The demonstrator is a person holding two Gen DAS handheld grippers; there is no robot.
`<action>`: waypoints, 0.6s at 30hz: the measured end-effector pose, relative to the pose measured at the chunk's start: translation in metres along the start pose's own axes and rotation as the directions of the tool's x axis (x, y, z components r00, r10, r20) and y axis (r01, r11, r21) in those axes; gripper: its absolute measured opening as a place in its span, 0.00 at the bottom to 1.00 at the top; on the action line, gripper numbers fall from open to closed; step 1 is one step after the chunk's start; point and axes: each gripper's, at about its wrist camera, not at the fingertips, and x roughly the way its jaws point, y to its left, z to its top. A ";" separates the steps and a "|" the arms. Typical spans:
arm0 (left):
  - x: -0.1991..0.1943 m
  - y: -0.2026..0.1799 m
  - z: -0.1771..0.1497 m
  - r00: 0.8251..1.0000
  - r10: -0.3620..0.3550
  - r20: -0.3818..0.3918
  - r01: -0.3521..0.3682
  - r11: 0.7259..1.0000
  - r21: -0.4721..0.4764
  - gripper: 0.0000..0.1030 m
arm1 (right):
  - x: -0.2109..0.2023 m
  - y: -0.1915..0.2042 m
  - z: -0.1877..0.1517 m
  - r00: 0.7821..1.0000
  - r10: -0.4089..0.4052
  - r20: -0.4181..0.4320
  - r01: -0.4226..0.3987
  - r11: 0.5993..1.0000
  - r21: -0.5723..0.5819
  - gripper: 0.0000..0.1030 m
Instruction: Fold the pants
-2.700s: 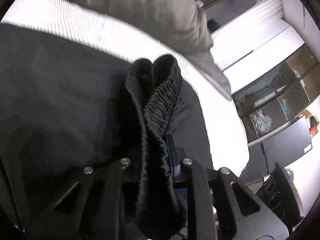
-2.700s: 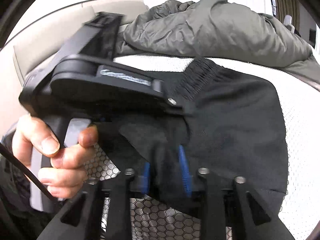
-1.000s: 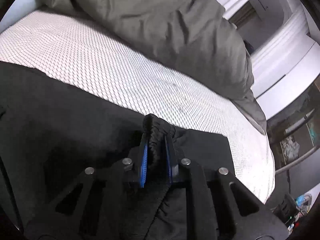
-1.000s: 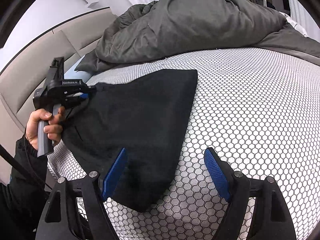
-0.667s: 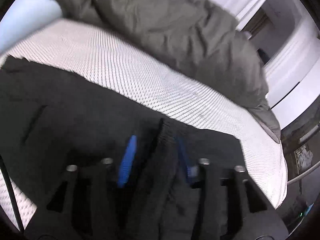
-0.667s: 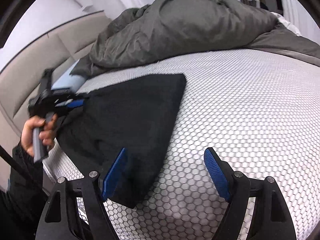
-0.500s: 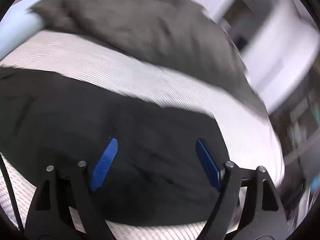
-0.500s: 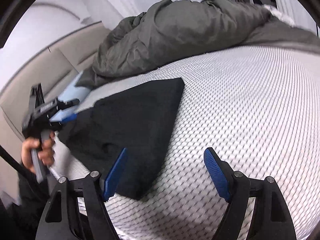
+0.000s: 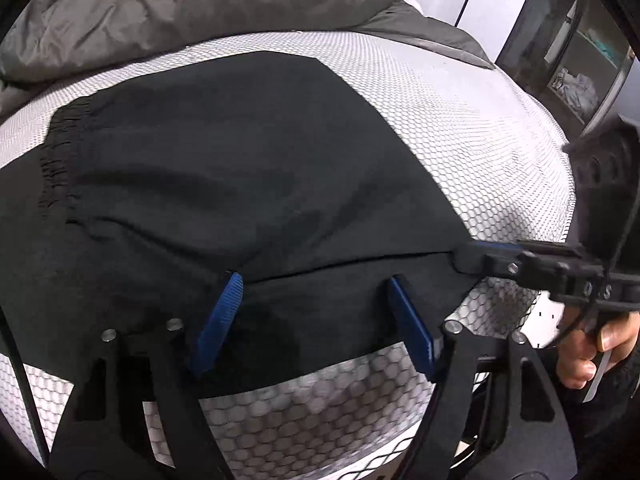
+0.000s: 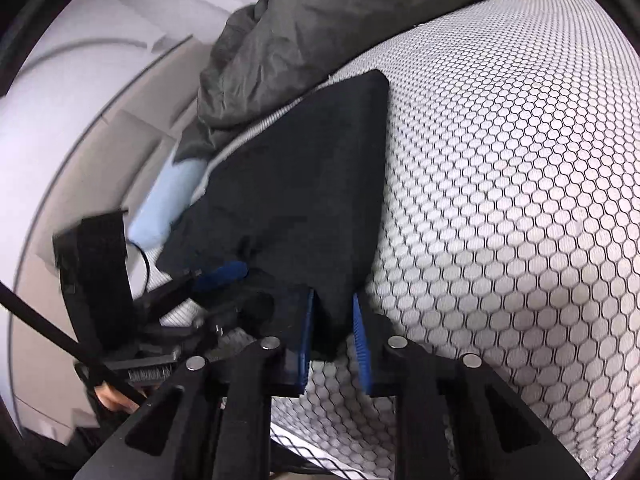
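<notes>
Black pants (image 9: 240,168) lie spread and already doubled over on the honeycomb-mesh mattress (image 9: 480,128), elastic waistband (image 9: 60,168) toward the left in the left wrist view, the near edge overhanging toward the mattress's front.

Right gripper (image 10: 332,320): jaws closing on the near corner of the fabric, which sits pinched between the blue pads; in the left wrist view its fingers meet the cloth at the right corner. Likely purpose: take hold of that corner to carry it over for the next fold.

Left gripper (image 9: 316,320): jaws wide but easing inward, not gripping. The near hem lies between and under the pads; whether they touch it is hard to say from this angle. It seems placed to take the matching point on the same edge.

Surroundings: grey duvet (image 9: 192,4) bunched beyond the pants, its edge just beside the far fold; a pale blue pillow (image 10: 168,204) beside the waistband end. The duvet limits room for a fold away from the person.
</notes>
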 end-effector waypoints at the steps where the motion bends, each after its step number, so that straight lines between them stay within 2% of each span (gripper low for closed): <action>1: 0.000 0.003 0.002 1.000 0.016 0.001 -0.016 1.000 -0.006 0.71 | -0.002 0.002 -0.003 1.000 -0.005 -0.002 0.005 1.000 -0.014 0.14; 4: -0.005 0.014 0.007 0.999 0.043 0.019 -0.041 0.997 -0.065 0.71 | -0.011 0.003 -0.013 1.000 0.002 0.010 -0.001 1.000 -0.029 0.14; 8: -0.011 0.015 0.030 0.998 -0.026 0.057 0.034 0.990 -0.139 0.71 | -0.025 0.002 -0.020 0.999 0.002 0.043 -0.001 0.999 -0.033 0.15; 9: -0.007 0.011 0.040 0.998 -0.037 0.055 0.045 0.989 -0.144 0.71 | -0.026 0.000 -0.020 0.999 0.016 0.049 -0.015 1.000 -0.021 0.20; 10: -0.003 0.007 0.050 0.998 -0.048 0.044 0.054 0.988 -0.146 0.71 | -0.026 -0.002 -0.020 0.998 0.035 0.052 -0.035 0.999 -0.002 0.26; 11: 0.002 0.003 0.055 0.998 -0.057 0.033 0.061 0.987 -0.148 0.71 | -0.026 -0.005 -0.020 0.997 0.047 0.054 -0.048 0.999 0.016 0.27; 15: 0.027 -0.021 0.070 0.998 -0.046 -0.033 0.042 0.992 -0.119 0.71 | -0.021 -0.018 -0.016 0.993 0.101 0.061 -0.107 0.989 0.101 0.27; 17: 0.036 -0.029 0.069 0.998 -0.007 -0.055 0.002 0.995 -0.101 0.71 | -0.013 -0.022 -0.015 0.992 0.116 0.047 -0.122 0.983 0.138 0.26; 18: 0.041 -0.031 0.069 0.998 0.012 -0.059 -0.017 0.995 -0.094 0.71 | -0.010 -0.022 -0.015 0.992 0.120 0.037 -0.124 0.982 0.142 0.14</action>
